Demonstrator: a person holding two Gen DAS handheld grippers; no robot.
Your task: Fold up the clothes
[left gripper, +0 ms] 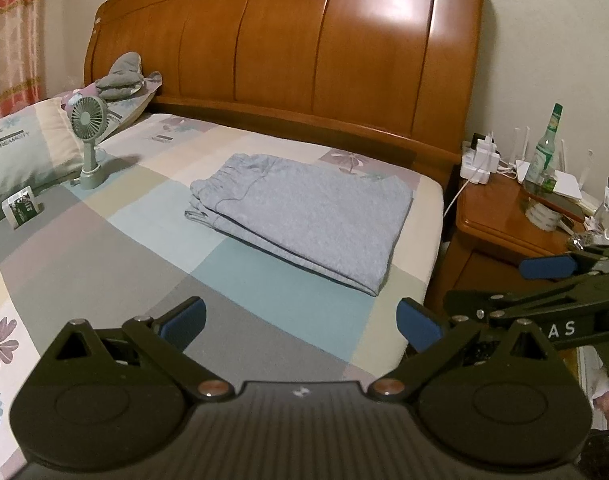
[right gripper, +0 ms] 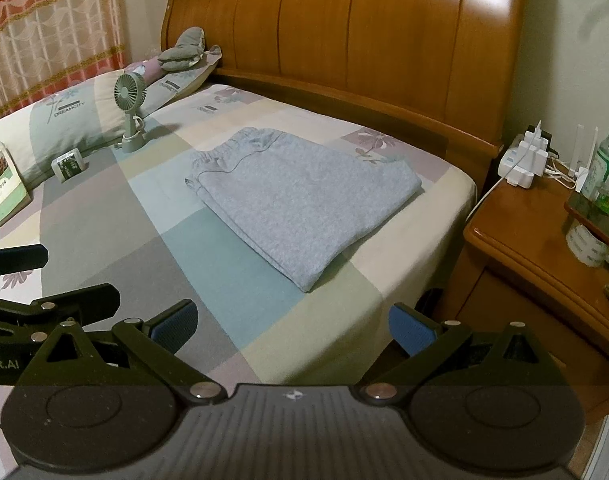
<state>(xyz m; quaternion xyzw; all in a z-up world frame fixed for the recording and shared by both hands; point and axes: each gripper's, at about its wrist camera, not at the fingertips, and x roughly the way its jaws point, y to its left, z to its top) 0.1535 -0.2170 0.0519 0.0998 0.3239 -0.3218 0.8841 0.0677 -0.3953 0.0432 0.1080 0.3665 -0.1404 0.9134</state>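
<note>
**Lying folded on the bed**

Resting flat near the bed's right edge, the grey trousers [left gripper: 304,216] form a neat rectangle on the patchwork sheet [left gripper: 116,256]. Both tools hang apart from them, empty: left tool [left gripper: 302,326] spread wide, right tool [right gripper: 292,326] likewise. A small fan [left gripper: 89,142] stands beside the pillow [left gripper: 28,148].

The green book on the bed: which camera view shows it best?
The right wrist view shows it best: the green book lies at the far left beside the pillow, with its cover visible. The left wrist view does not show it at all; its frame ends before that part of the bed.
</note>
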